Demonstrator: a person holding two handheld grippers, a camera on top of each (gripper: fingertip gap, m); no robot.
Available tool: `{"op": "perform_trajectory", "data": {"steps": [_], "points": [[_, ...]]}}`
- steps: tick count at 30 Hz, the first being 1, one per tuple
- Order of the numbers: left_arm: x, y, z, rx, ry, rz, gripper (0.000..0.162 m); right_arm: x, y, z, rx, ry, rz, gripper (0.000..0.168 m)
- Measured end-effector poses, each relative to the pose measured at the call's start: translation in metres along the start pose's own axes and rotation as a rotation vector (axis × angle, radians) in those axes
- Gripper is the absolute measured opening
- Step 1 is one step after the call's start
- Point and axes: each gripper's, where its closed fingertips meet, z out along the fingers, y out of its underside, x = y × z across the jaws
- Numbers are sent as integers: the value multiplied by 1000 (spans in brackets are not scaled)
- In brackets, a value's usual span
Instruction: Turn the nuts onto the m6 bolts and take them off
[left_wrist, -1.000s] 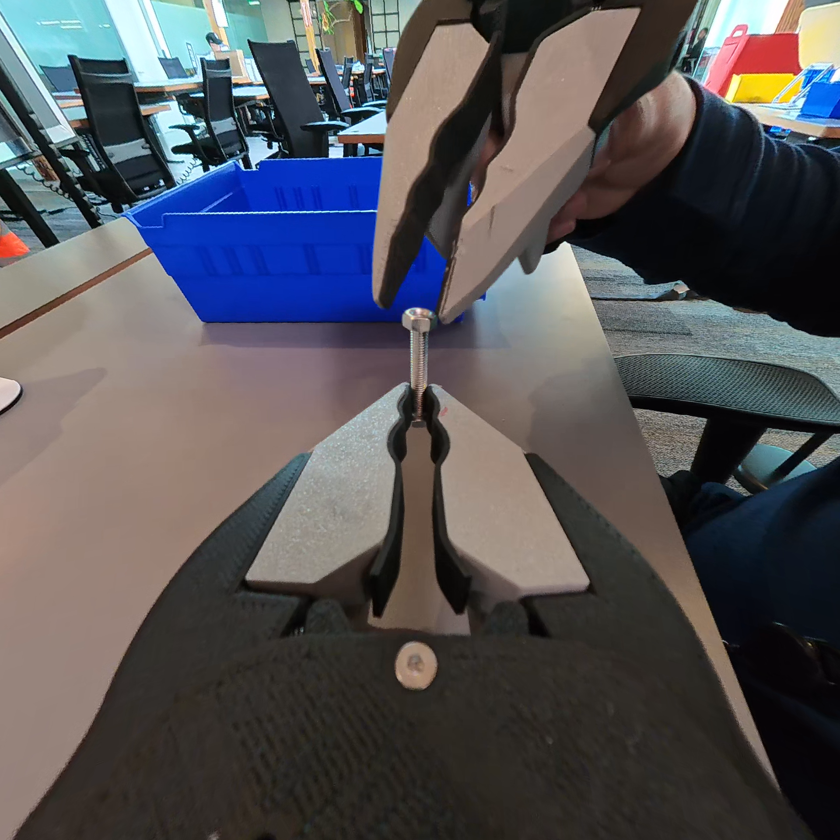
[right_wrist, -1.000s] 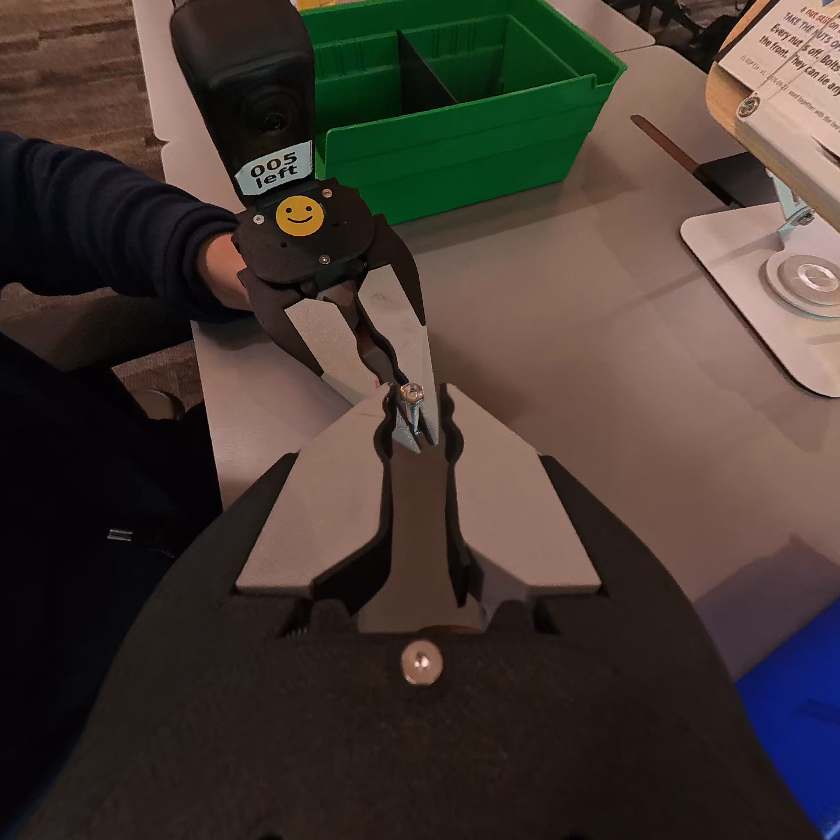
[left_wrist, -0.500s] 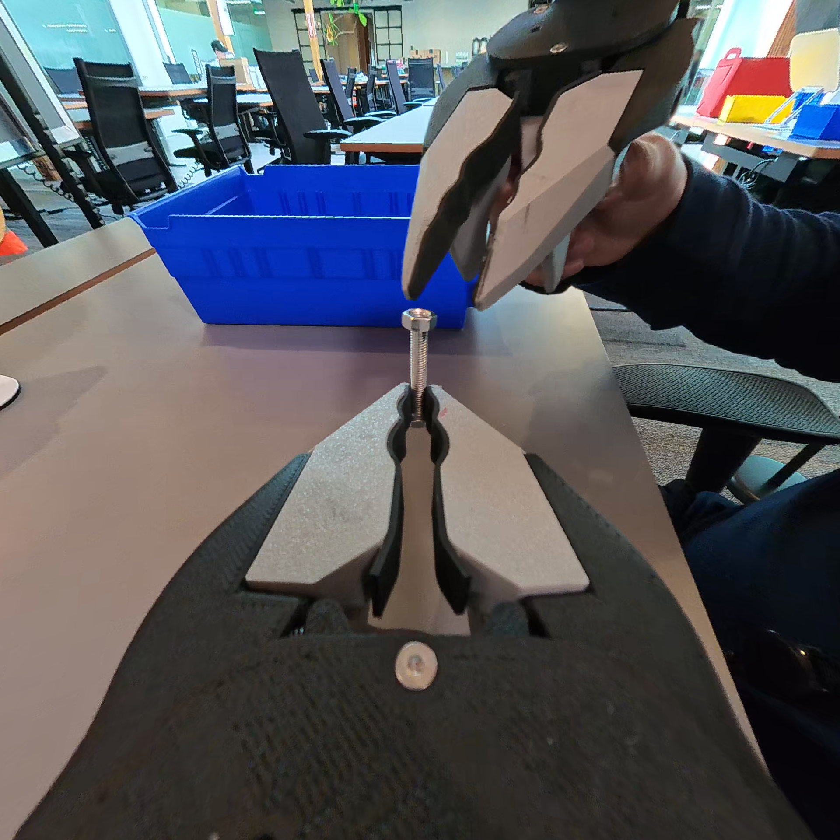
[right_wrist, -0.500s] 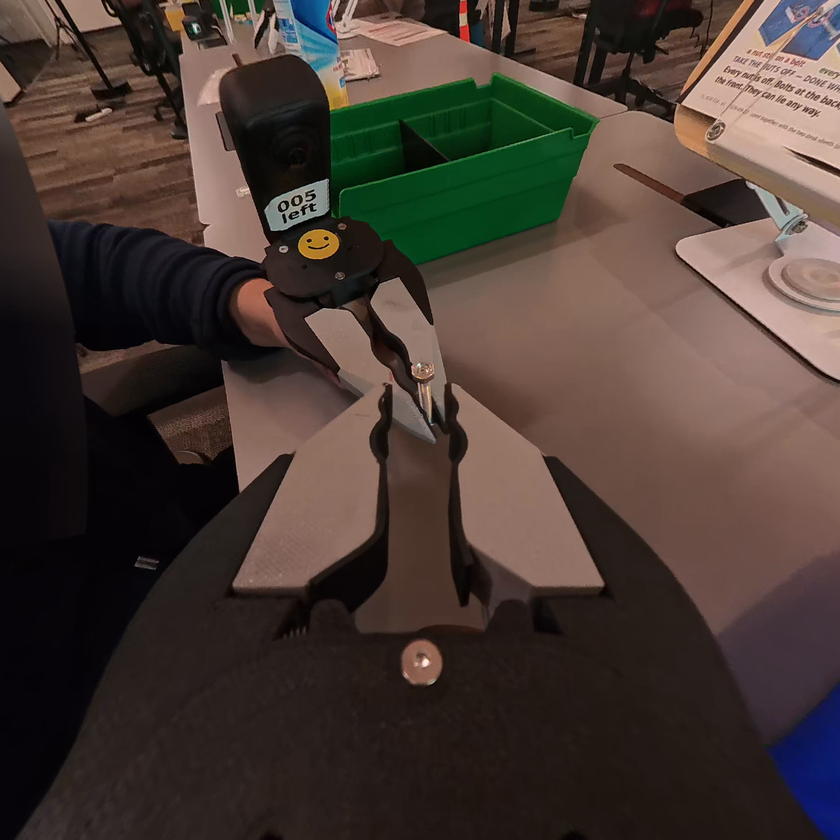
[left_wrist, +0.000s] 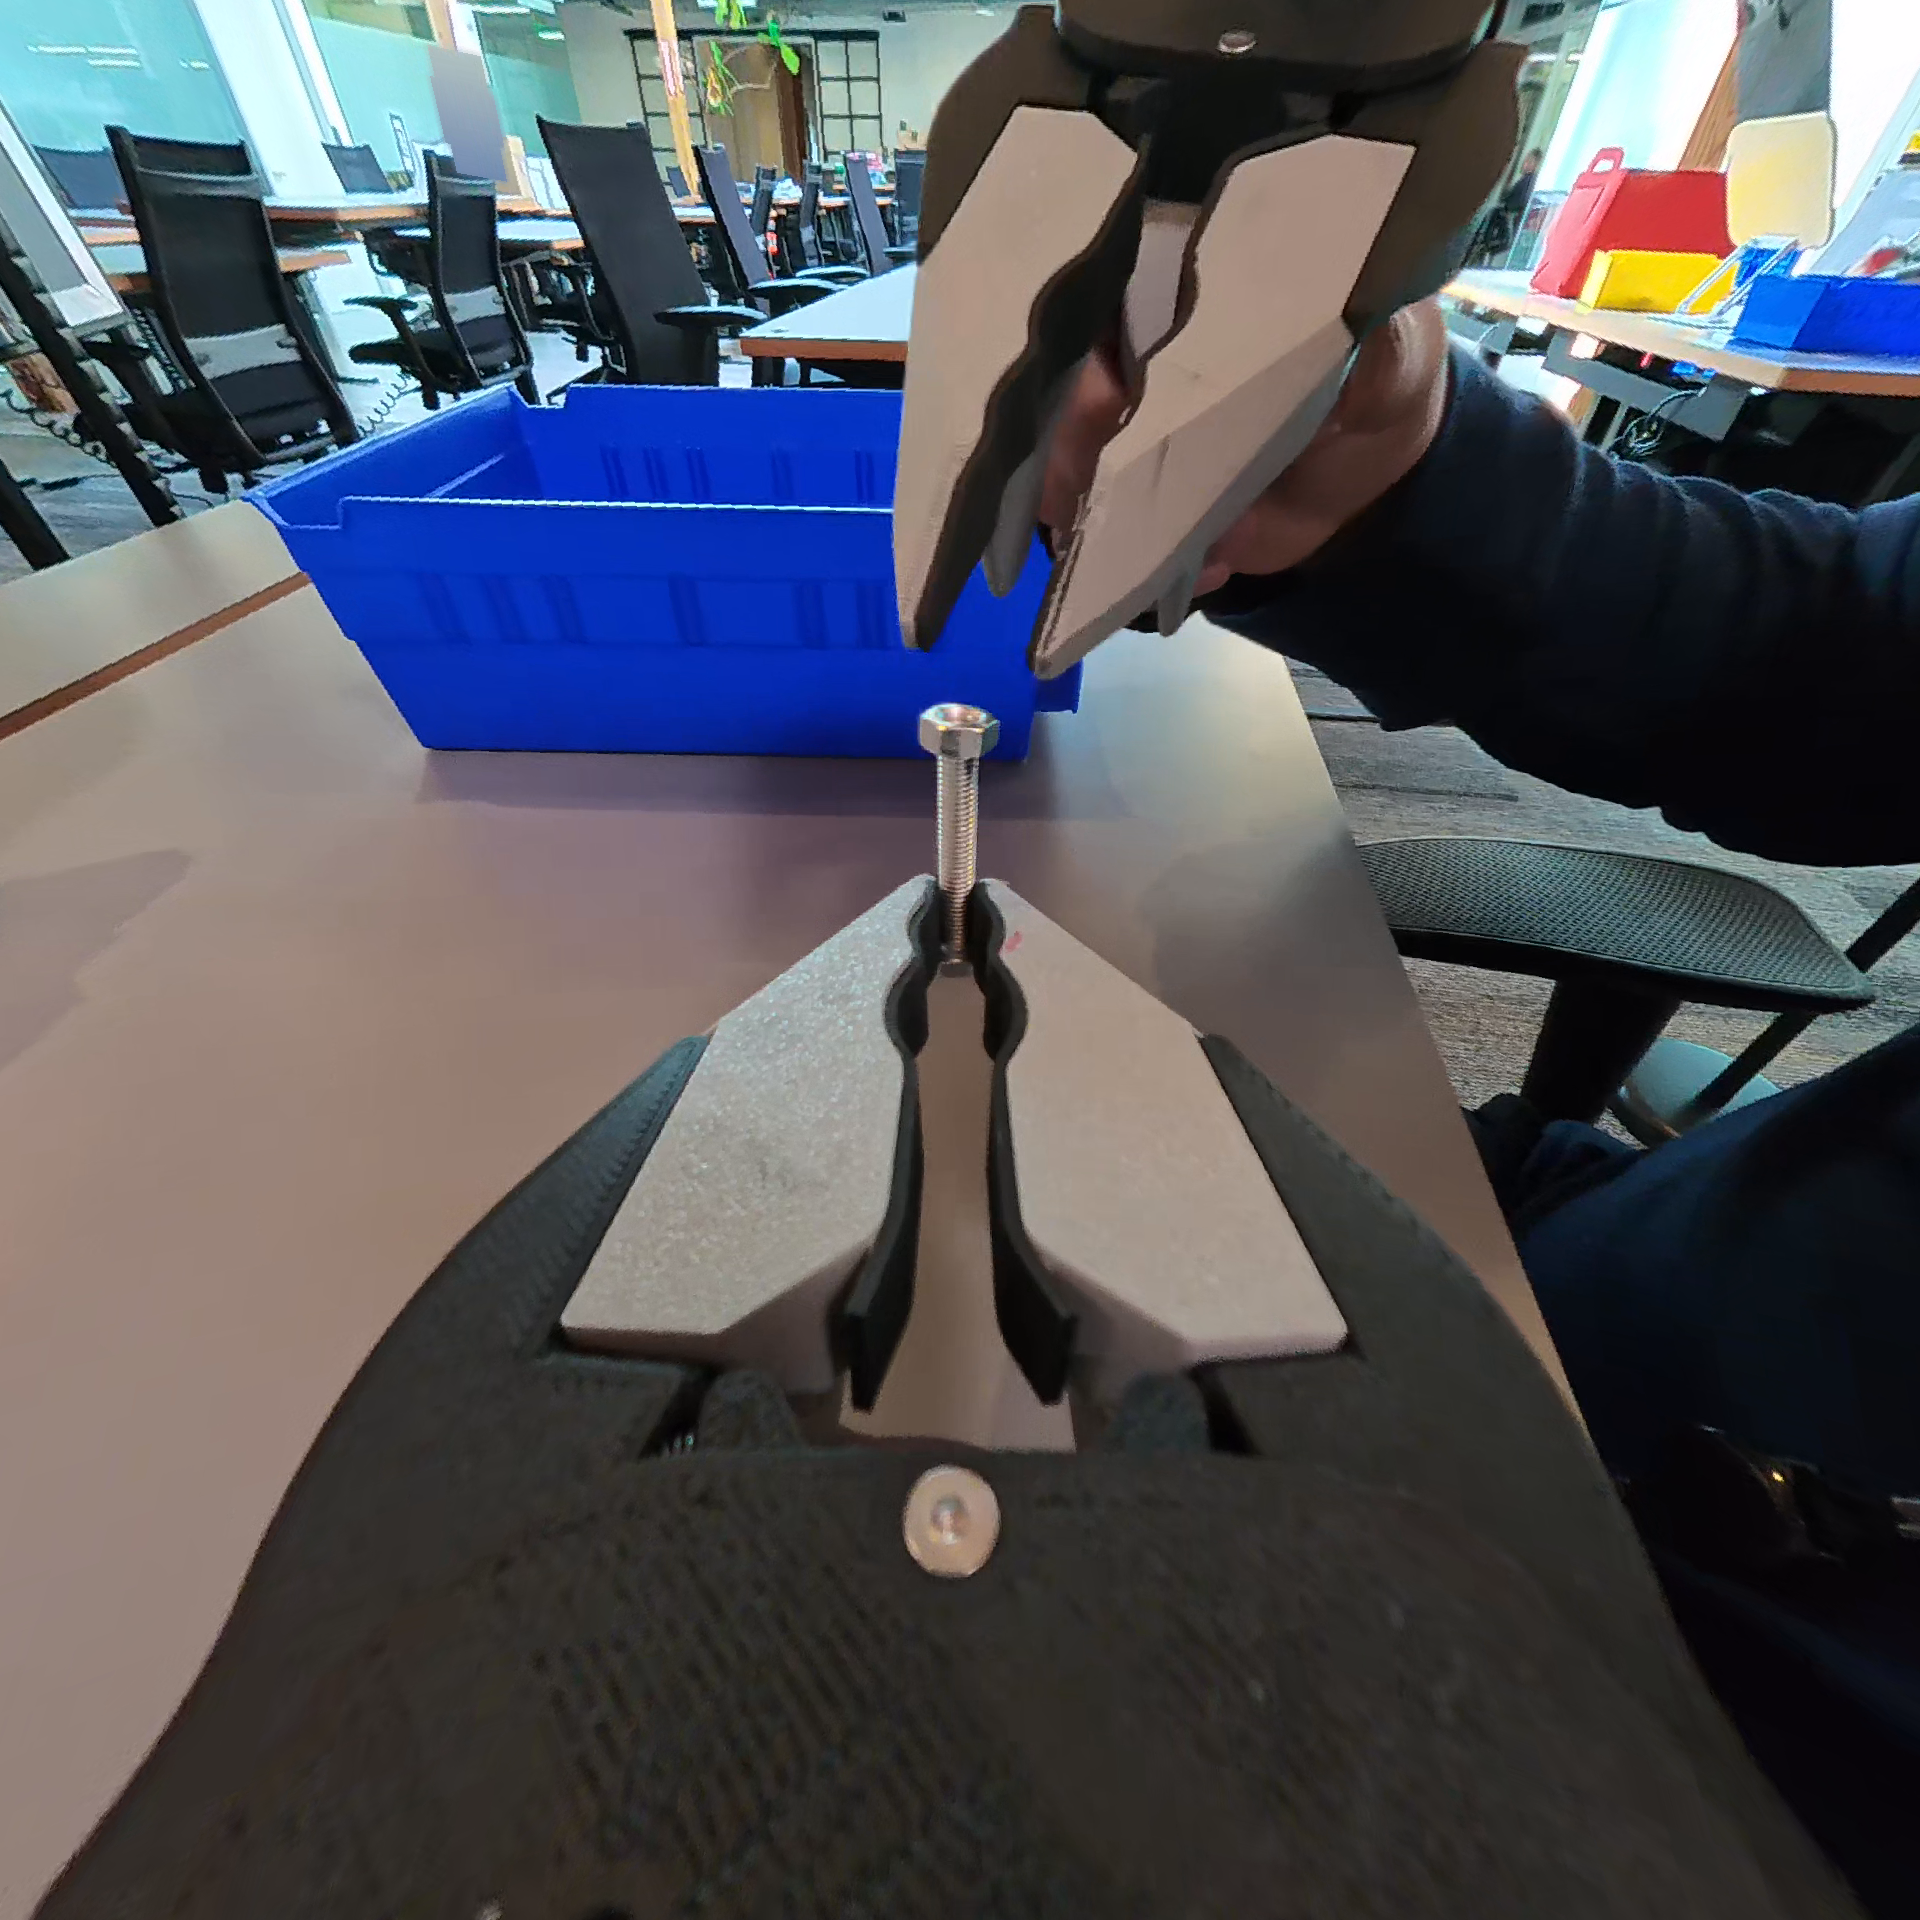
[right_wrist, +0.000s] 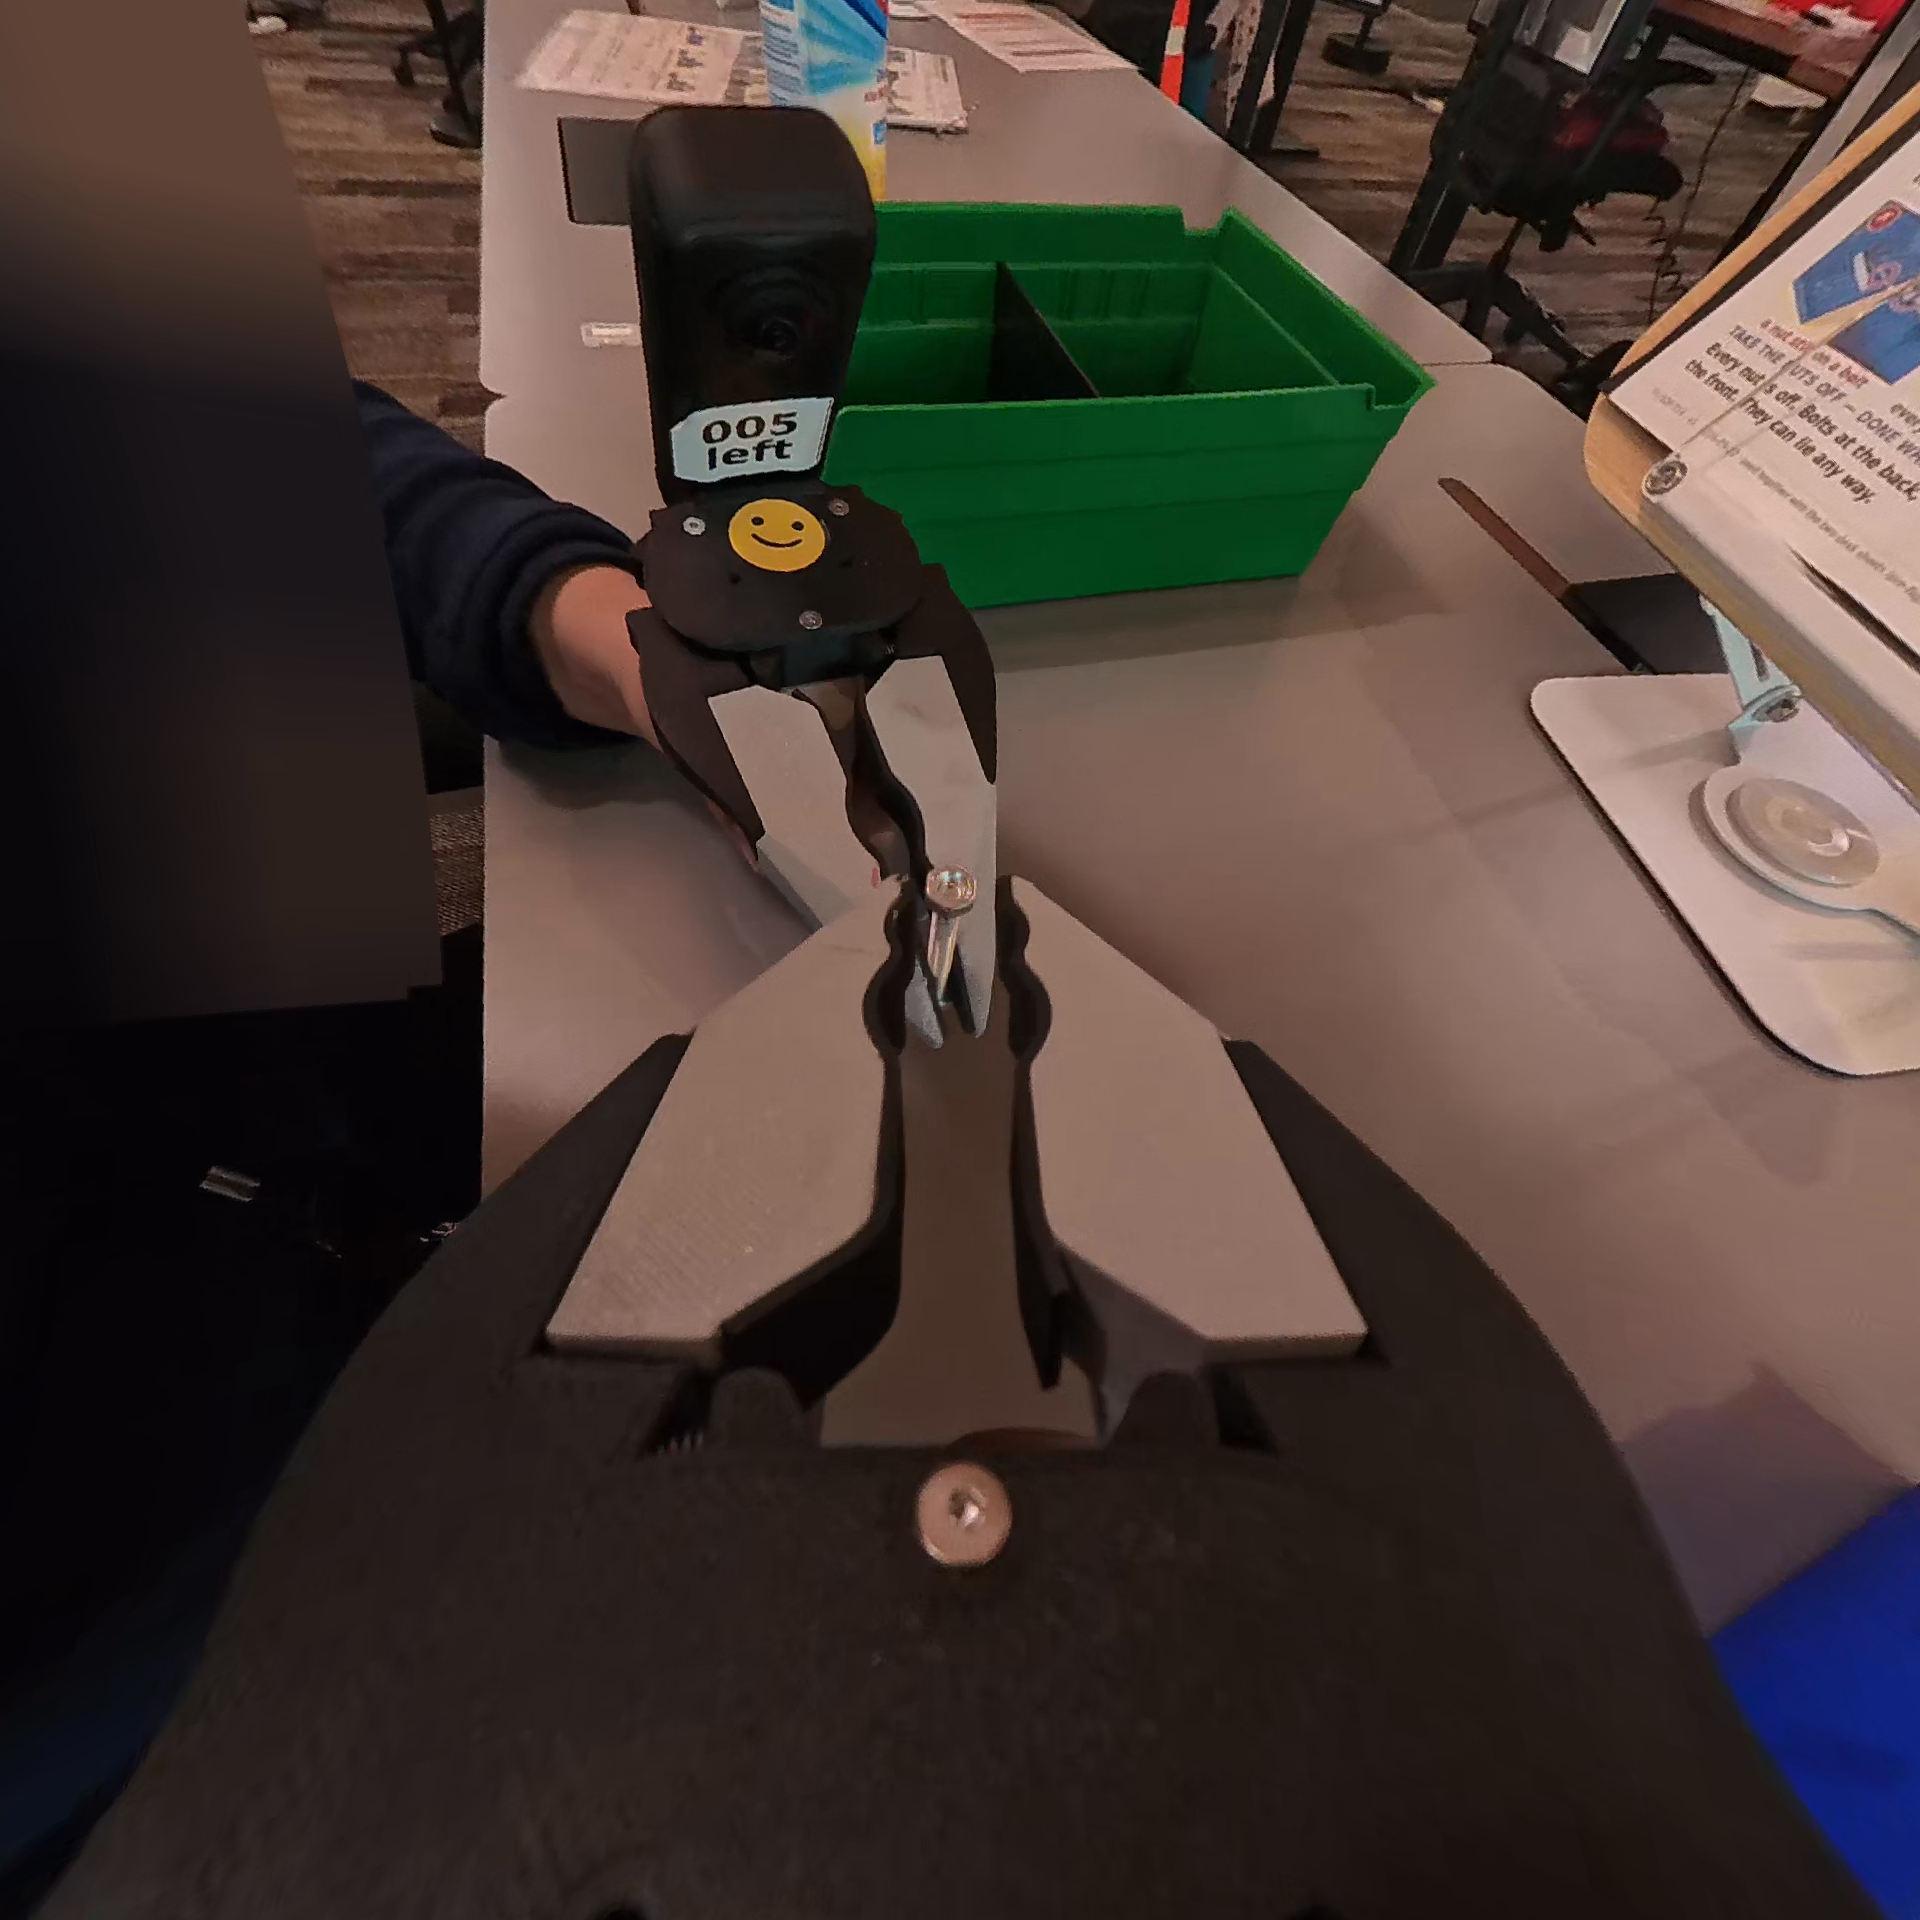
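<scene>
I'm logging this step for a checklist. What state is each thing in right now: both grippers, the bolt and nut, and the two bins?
left gripper: shut on the bolt's lower end.
bolt: upright, held clear of the table.
nut: at the bolt's top end.
right gripper: open, empty, just above the nut, not touching.
blue bin: on the table; contents hidden.
green bin: divided; visible parts look empty.

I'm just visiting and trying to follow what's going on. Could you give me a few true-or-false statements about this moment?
1. The left gripper clamps the bolt upright. True.
2. The right gripper grips the bolt's top. False: it hangs above it, open and apart.
3. A blue bin sits on the table behind the bolt. True.
4. The green bin has no divider. False: a dark divider splits it.
</scene>
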Motion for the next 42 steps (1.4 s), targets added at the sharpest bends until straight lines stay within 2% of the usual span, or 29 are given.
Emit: {"op": "perform_trajectory", "data": {"steps": [11,17,26,29,36,42], "points": [[1,0,0,-1,-4,8,3,-2,2,7,-9,5,44,13],[0,0,0,-4,-10,13,3,-2,4,10,-46,34,11,7],[-7,5,1,-48,-76,47,3,2,10,13,-188,103,-26,7],[-10,6,0,-57,-90,45,3,4,11,15,-226,114,8,7],[-14,9,0,-77,-123,56,3,7,14,17,-199,115,141,7],[-14,11,1,-79,-116,34,3,8,15,17,-209,149,147,7]]}}
